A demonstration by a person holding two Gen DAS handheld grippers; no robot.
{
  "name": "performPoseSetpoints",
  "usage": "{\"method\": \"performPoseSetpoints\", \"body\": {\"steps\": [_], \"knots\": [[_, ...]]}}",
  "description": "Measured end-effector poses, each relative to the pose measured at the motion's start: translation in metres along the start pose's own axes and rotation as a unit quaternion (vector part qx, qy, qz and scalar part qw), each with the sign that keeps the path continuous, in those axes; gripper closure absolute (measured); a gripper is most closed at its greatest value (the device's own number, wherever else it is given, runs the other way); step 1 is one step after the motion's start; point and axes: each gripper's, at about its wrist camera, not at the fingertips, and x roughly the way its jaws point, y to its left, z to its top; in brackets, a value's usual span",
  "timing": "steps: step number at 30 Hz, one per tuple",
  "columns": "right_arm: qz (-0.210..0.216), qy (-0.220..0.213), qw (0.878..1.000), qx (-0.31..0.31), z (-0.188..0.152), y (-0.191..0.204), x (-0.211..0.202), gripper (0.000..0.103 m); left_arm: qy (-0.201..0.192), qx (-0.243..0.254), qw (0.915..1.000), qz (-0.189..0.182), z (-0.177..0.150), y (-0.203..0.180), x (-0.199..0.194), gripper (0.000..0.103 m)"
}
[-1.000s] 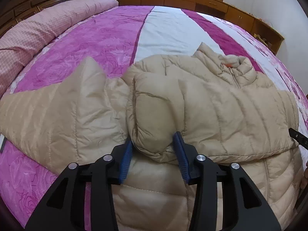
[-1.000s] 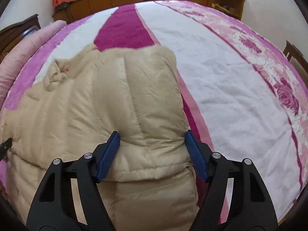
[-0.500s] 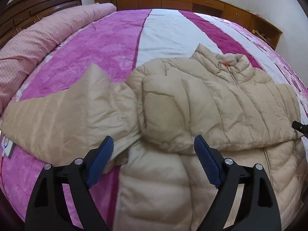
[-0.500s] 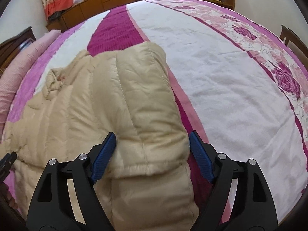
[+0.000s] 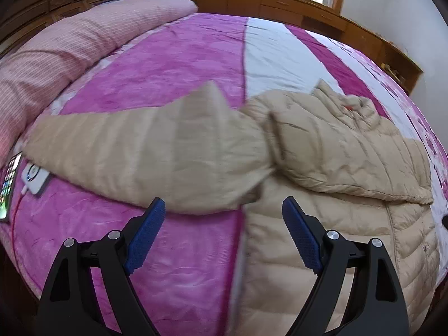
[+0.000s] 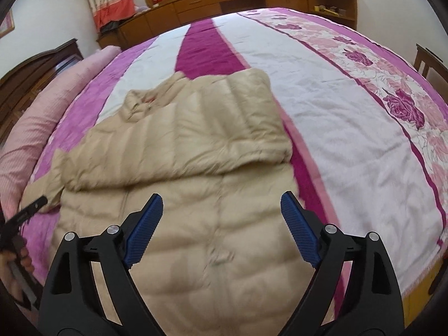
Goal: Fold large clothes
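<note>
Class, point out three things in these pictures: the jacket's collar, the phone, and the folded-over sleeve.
Collar [image 5: 355, 106]: left wrist view, on the raised neck by the orange tag.
Phone [image 5: 7, 184]: left wrist view, on its lit screen.
Sleeve [image 6: 212, 128]: right wrist view, on its quilted middle.

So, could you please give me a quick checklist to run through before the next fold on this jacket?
1. Left gripper open and holding nothing: ok.
2. Right gripper open and holding nothing: ok.
3. One sleeve folded across the jacket chest: ok.
4. Other sleeve folded in: not ok, it lies stretched out sideways.
5. Phone and white charger clear of the sleeve: not ok, the cuff reaches the charger.
6. Hem lying flat: cannot tell.
</note>
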Motion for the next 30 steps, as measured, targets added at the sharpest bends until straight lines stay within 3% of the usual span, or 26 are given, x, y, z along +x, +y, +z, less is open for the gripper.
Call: {"method": "performPoseSetpoints", "body": {"steps": [8, 14, 17, 23, 28, 30], "knots": [[0.01, 0.023, 0.999, -0.02, -0.041, 0.025, -0.02, 0.014, 0.013, -0.058, 0.9981, 0.014, -0.003, 0.063, 0.011, 0.02], [-0.013, 0.047, 0.999, -0.022, -0.063, 0.031, -0.022, 0.014, 0.02, -0.121, 0.9919, 0.034, 0.001, 0.112, 0.038, 0.02], [-0.016, 0.05, 0.999, -0.012, -0.071, 0.033, -0.023, 0.014, 0.019, -0.15, 0.9881, 0.026, 0.007, 0.132, 0.051, 0.02], [-0.032, 0.064, 0.997, -0.005, -0.08, 0.036, -0.02, 0.013, 0.011, -0.188, 0.9821, 0.009, 0.023, 0.155, 0.075, 0.02], [-0.045, 0.071, 0.996, -0.009, -0.087, 0.04, -0.02, 0.006, -0.001, -0.189, 0.9819, 0.009, 0.031, 0.162, 0.083, 0.02], [-0.05, 0.075, 0.996, -0.013, -0.088, 0.042, -0.02, 0.006, -0.005, -0.192, 0.9812, 0.012, 0.033, 0.165, 0.084, 0.027]]}}
